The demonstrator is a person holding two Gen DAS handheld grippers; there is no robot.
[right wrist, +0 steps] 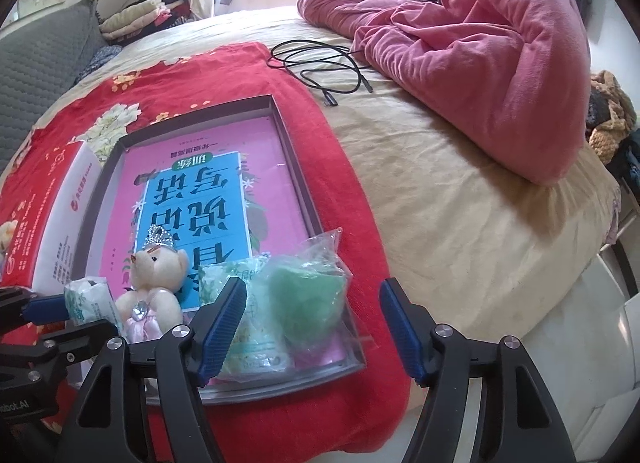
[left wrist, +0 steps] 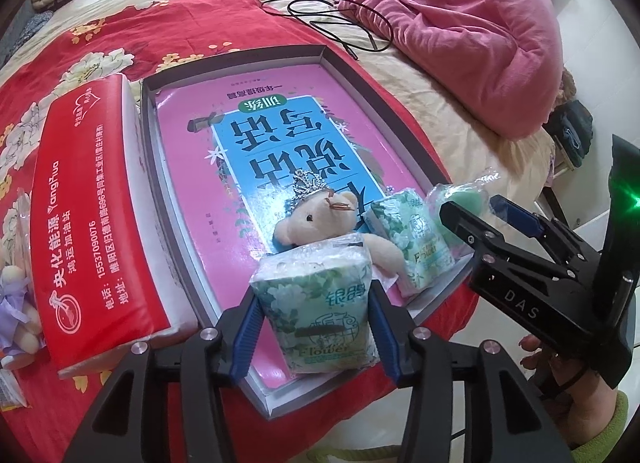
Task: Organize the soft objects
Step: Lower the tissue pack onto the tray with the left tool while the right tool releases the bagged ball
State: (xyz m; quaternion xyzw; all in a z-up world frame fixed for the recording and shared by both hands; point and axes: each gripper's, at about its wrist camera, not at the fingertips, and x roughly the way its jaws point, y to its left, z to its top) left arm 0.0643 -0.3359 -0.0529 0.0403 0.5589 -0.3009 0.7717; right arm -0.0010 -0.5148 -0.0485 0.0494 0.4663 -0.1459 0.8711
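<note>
Your left gripper [left wrist: 314,337] is clamped on a green tissue pack [left wrist: 316,311], both blue pads pressed against its sides, holding it over the near edge of the grey tray [left wrist: 362,63]. Whether the pack's underside already touches the tray, I cannot tell. Your right gripper [right wrist: 314,327] stands wide open and holds nothing, with its left finger [right wrist: 224,323] just in front of the things at the tray's near corner.

You look to be at the placing step: the pack is going in alongside what is already collected. Just past it, at 12 o'clock, lies the small teddy bear [left wrist: 320,223] with its crown; at 1 o'clock a second tissue pack [left wrist: 416,239], then a bagged green sponge [right wrist: 306,299] at the corner. They rest on a pink book [left wrist: 248,143] lining the tray.

Next, you likely need to lower the pack beside the bear without crushing it, then ease the pads apart.

Further out at 10 o'clock sits a red tissue box [left wrist: 96,207], and at 1 o'clock a black cable [right wrist: 320,63] and pink quilt [right wrist: 480,43].
</note>
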